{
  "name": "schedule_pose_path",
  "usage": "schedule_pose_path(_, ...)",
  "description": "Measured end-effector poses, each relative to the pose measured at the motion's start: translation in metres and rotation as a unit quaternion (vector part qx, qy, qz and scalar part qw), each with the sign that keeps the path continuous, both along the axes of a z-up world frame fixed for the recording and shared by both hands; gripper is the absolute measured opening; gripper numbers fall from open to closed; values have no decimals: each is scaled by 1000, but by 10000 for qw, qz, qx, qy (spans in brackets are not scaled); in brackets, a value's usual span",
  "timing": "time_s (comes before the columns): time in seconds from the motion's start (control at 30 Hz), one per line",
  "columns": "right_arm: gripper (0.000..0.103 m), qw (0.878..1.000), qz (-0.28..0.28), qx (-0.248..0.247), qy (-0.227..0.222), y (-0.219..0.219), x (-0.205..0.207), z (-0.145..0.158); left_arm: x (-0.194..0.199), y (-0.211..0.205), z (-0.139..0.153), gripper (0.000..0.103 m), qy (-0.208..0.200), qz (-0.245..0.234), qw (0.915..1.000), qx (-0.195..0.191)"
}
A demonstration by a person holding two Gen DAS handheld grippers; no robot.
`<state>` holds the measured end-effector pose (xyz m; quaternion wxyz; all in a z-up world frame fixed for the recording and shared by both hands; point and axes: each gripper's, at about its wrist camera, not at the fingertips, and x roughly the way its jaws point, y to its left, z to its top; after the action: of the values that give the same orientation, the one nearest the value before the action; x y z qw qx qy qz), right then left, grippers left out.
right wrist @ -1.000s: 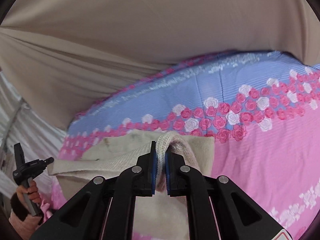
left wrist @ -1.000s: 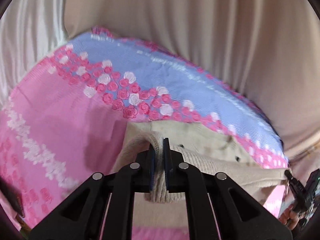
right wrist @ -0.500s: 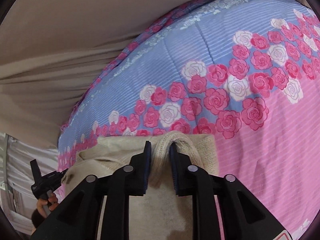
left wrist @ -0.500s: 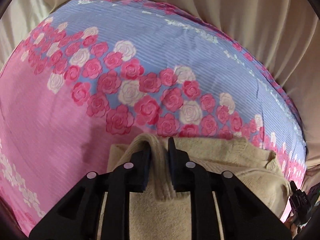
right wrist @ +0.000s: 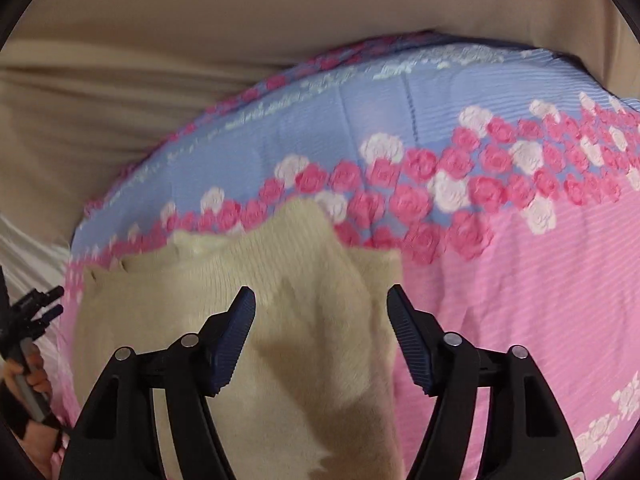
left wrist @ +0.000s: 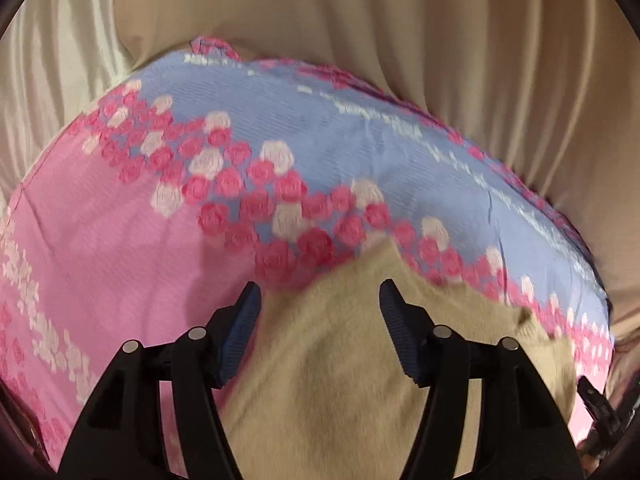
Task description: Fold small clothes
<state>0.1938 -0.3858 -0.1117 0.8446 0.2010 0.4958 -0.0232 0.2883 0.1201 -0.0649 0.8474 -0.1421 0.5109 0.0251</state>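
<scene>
On the bed (left wrist: 100,280), cream knit garment (right wrist: 304,320) folded once, both hand-held grippers (left wrist: 320,304) (right wrist: 322,308) opening, pinching nothing; further folds likely left.

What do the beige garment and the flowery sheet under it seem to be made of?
Garment: looks like soft knitted yarn, perhaps wool or acrylic, with fine ribbing and a fuzzy matte surface. Sheet: likely thin woven cotton or a blend, printed with roses and faint stripes, matte, lightly creased. The blur leaves both uncertain.
</scene>
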Motion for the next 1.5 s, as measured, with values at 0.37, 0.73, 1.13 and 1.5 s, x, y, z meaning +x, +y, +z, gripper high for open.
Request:
schedule_pose_path(0.37,12,9982,-219,-275,491,-4,-12,-13,-63,-2,-27,66,538,13,9980,335)
schedule_pose_path(0.73,60,9968,-14,-424,674,18,-110,-9,-124,31,-52,73,955,117,9953,105)
schedule_pose_path(1.13,22,9898,-595,1186,513,14,-129,-36,-139,48,-69,15,1101,291,9822,-1493)
schedule_pose_path(1.5,18,9970,-209,188,715,1,-217,25,-216,47,-38,11,1510,-286,9754,-1582)
